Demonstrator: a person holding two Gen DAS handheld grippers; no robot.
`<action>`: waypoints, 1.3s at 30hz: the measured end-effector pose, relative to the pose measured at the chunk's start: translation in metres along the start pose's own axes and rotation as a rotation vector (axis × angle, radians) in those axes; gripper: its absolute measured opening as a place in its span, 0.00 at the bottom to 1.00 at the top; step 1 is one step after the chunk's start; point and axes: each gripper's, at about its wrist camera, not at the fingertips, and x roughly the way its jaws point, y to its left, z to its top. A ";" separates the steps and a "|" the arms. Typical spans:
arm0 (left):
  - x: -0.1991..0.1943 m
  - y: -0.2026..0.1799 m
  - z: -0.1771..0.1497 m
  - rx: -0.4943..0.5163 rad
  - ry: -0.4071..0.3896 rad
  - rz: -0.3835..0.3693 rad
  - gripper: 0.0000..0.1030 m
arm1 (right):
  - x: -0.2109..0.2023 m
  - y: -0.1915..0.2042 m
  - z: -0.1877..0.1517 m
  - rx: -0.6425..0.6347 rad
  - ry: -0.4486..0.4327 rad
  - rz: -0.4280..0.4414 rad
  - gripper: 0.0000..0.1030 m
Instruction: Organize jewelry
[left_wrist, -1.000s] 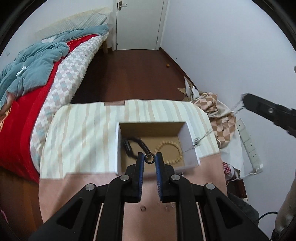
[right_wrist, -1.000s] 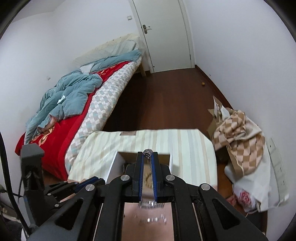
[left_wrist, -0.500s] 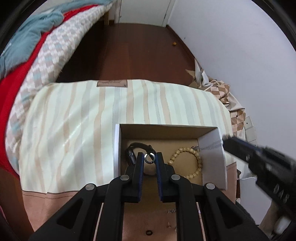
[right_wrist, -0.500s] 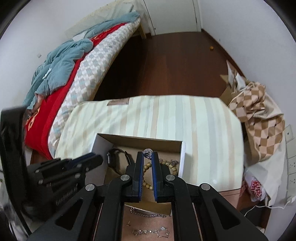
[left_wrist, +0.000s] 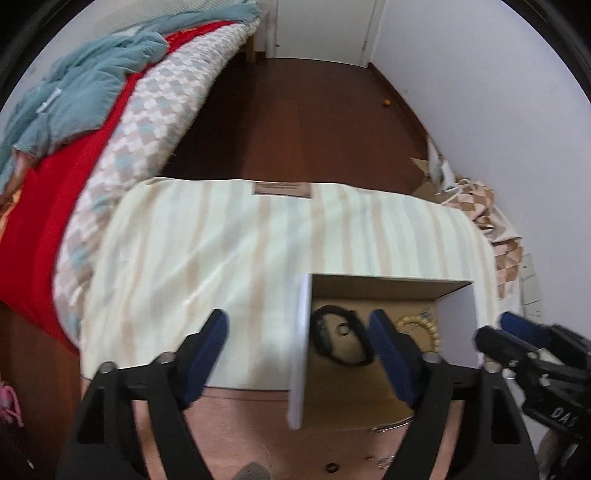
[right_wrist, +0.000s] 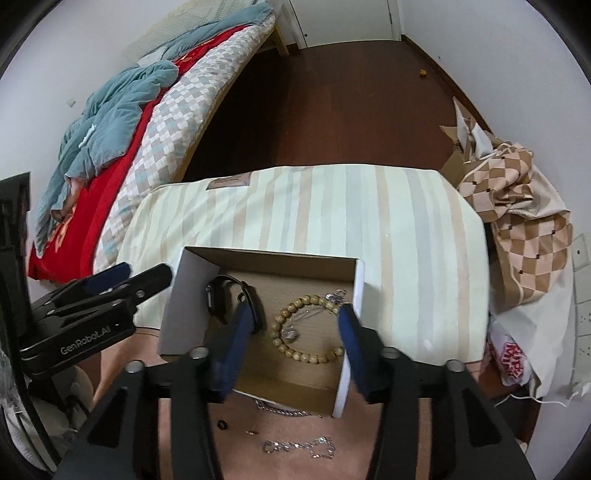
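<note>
Already the cardboard box (right_wrist: 258, 266) on the striped cloth (right_wrist: 406, 229) holds a bead bracelet (right_wrist: 306, 328), a black watch (right_wrist: 221, 295), a ring (left_wrist: 342, 328) and a fine chain (right_wrist: 334, 297), while two silver chains (right_wrist: 295, 445) and small pieces lie outside, with left gripper (left_wrist: 297, 341) and right gripper (right_wrist: 293, 328) both spread empty.

Beaded bracelet (right_wrist: 308, 328), perhaps wooden, inside box (right_wrist: 184, 295)
</note>
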 end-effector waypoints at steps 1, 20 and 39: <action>-0.003 0.002 -0.004 0.003 -0.011 0.020 0.97 | -0.001 0.001 -0.003 -0.005 -0.003 -0.025 0.67; -0.049 0.003 -0.062 0.045 -0.121 0.200 1.00 | -0.020 0.020 -0.059 -0.005 -0.053 -0.277 1.00; -0.145 -0.004 -0.113 0.033 -0.280 0.196 0.99 | -0.132 0.063 -0.116 -0.033 -0.277 -0.347 1.00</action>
